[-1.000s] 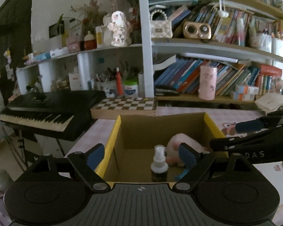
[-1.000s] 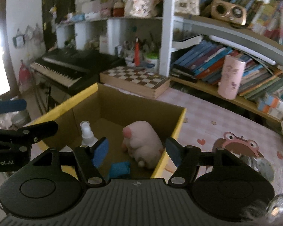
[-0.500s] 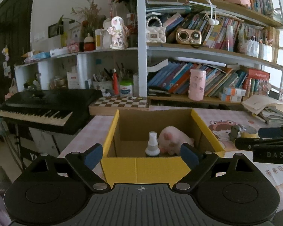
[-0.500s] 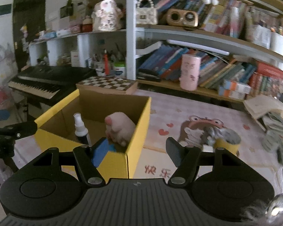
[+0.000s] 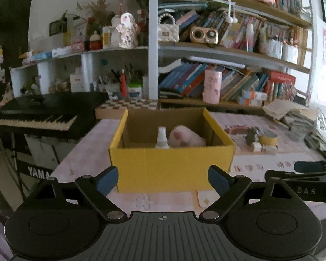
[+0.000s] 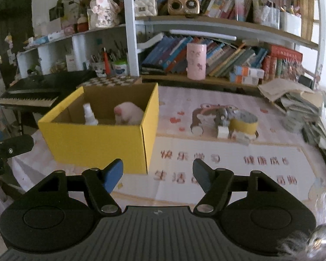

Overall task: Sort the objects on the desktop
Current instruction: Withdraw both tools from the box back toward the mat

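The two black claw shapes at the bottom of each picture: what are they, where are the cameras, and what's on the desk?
They are hand-held two-finger grippers, each carrying a fisheye camera that looks along its fingers. The left gripper and right gripper are both open and hold nothing. On the pink desk mat stands a yellow cardboard box containing a small spray bottle and a pink plush toy. To its right lie a roll of yellow tape and a small grey toy.

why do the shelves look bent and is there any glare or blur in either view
Left wrist: fisheye bows the shelves; window glare whitens the right edge; yellow box fairly sharp. Right wrist: same bowing; mat lettering soft; the clutter by the tape roll is blurred.
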A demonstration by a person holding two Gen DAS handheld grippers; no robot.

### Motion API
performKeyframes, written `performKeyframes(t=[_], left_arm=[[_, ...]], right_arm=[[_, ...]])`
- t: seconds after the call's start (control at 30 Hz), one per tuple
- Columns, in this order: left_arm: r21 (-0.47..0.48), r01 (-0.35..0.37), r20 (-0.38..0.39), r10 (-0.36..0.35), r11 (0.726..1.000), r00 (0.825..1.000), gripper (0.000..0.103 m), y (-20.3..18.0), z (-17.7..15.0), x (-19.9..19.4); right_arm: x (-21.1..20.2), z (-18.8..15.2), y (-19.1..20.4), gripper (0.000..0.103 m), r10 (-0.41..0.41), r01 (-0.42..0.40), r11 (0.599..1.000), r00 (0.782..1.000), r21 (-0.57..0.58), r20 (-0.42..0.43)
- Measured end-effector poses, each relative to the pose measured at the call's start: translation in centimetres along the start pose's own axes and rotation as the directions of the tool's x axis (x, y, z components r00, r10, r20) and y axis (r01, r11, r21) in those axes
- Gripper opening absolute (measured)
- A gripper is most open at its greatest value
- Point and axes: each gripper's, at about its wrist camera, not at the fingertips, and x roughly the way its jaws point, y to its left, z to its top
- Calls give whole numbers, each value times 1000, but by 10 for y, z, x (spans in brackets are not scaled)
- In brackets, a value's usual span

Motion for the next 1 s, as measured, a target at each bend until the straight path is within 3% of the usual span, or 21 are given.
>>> performKeyframes(t=[0.47, 0.63, 1.0], left_arm=[[0, 83, -111, -82, 997, 990, 93, -23, -35, -11], [12, 111, -128, -109, 994, 986, 98, -34, -41, -15], [40, 236, -182, -225, 971, 957, 99, -70, -45, -2]], right_arm=[[-22, -41, 4, 80, -41, 42, 999, 997, 16, -60], [-27, -48, -2, 82, -63, 64, 998, 995, 16, -75], [-40, -62, -30, 83, -147, 152, 988, 983, 37, -109]])
